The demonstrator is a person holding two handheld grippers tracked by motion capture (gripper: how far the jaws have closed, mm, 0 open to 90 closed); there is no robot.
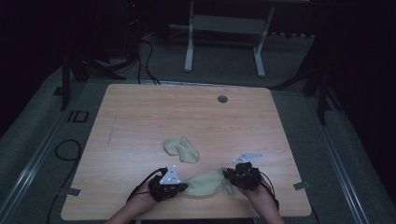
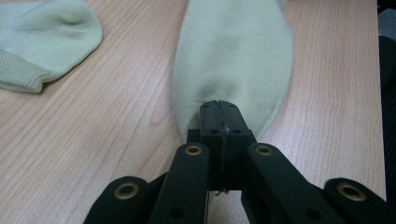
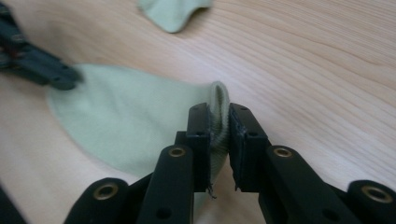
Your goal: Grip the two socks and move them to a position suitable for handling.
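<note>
Two claws grip one sock [image 1: 208, 182] by opposite ends: left claw [image 1: 183, 187], right claw [image 1: 229, 176]; another sock [image 1: 182, 149] lies near.

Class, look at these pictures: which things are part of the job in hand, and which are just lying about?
In use: stretched sock, left gripper on its toe, right gripper on its cuff.

Lying about: second sock, apparently waiting, cable hole in the table, cables on the floor.

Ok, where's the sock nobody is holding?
In the high view the loose sock lies folded near the table's middle, just beyond the stretched sock held between both tongs.
</note>
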